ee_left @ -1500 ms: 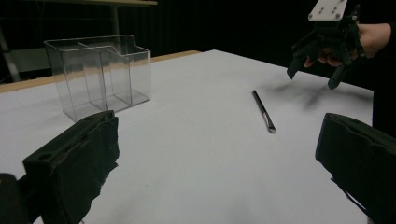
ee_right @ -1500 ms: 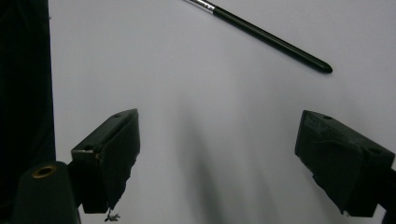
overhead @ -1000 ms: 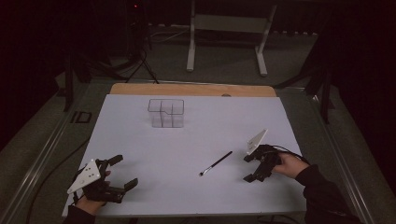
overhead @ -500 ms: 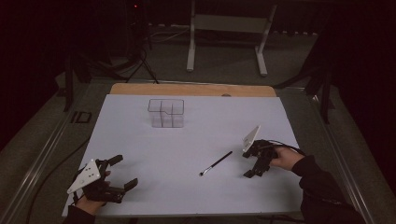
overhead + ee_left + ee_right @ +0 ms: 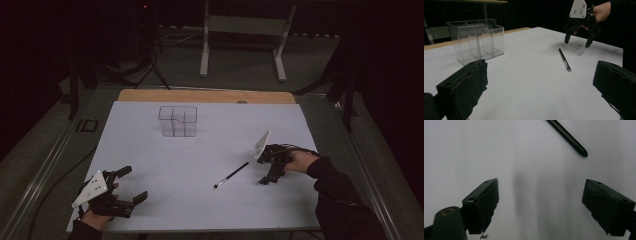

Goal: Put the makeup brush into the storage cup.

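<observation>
Brush: thin, dark, straight handle with a small pale tip at one end; nothing touches it.
Place: flat on the white surface, right of centre, just left of the right gripper.
Axis: diagonal, pale tip toward near-left, dark end toward far-right.
Right gripper: fingers spread wide, empty, pointed down just right of the brush's dark end.
Left gripper: near-left corner, fingers apart, empty, well apart from the brush.
Clear organiser: far centre, upright.

Your right gripper hung over the white table, jaws wide apart and empty, with the black brush handle lying just ahead.
</observation>
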Demonstrator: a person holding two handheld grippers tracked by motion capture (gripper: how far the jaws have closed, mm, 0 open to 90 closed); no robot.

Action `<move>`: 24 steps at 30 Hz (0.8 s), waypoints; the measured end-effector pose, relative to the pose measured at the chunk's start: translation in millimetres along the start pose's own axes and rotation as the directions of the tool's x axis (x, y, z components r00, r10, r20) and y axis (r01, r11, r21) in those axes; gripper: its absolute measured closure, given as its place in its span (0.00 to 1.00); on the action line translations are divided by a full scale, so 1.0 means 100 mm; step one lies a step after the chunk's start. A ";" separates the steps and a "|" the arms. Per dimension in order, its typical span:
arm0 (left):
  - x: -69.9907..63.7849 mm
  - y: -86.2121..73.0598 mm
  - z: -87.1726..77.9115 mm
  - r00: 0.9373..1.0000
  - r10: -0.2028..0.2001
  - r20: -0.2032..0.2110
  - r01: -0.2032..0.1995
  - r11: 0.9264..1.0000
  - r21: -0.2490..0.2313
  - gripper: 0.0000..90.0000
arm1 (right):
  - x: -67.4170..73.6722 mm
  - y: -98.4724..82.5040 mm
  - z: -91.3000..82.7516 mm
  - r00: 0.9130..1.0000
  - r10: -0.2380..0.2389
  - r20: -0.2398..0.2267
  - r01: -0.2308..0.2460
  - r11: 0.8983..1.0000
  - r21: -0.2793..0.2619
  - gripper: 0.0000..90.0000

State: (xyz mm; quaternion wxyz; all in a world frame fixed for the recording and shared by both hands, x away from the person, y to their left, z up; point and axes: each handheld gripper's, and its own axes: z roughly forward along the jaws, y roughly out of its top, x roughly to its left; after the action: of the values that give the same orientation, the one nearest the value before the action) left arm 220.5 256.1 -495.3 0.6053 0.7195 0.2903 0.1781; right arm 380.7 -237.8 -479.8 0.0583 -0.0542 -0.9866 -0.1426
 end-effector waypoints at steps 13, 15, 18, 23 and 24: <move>0.00 0.00 -0.01 1.000 -0.002 0.004 0.002 1.000 -0.002 0.01 | -0.13 0.16 -0.01 0.985 -0.171 0.040 0.168 0.984 0.068 0.24; 0.00 0.00 -0.01 1.000 -0.004 0.005 0.004 1.000 -0.002 0.01 | -0.14 0.21 0.00 0.969 -0.244 0.042 0.239 0.967 0.089 0.23; 0.00 0.00 -0.01 1.000 -0.006 0.007 0.006 1.000 -0.004 0.01 | -0.14 0.25 0.03 0.956 -0.291 0.039 0.287 0.954 0.087 0.24; 0.00 0.00 -0.01 1.000 -0.008 0.007 0.008 1.000 -0.006 0.01 | -0.16 0.32 0.08 0.954 -0.297 0.024 0.294 0.951 0.090 0.25; 0.00 0.00 -0.01 1.000 -0.009 0.008 0.009 1.000 -0.006 0.01 | -0.18 0.35 0.09 0.946 -0.325 0.021 0.322 0.943 0.087 0.30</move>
State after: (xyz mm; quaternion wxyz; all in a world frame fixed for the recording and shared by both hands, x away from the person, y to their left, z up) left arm 220.2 257.0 -495.4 0.6096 0.7170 0.2906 0.1731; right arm 401.8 -203.8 -481.0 0.0192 0.1083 -0.9880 -0.1082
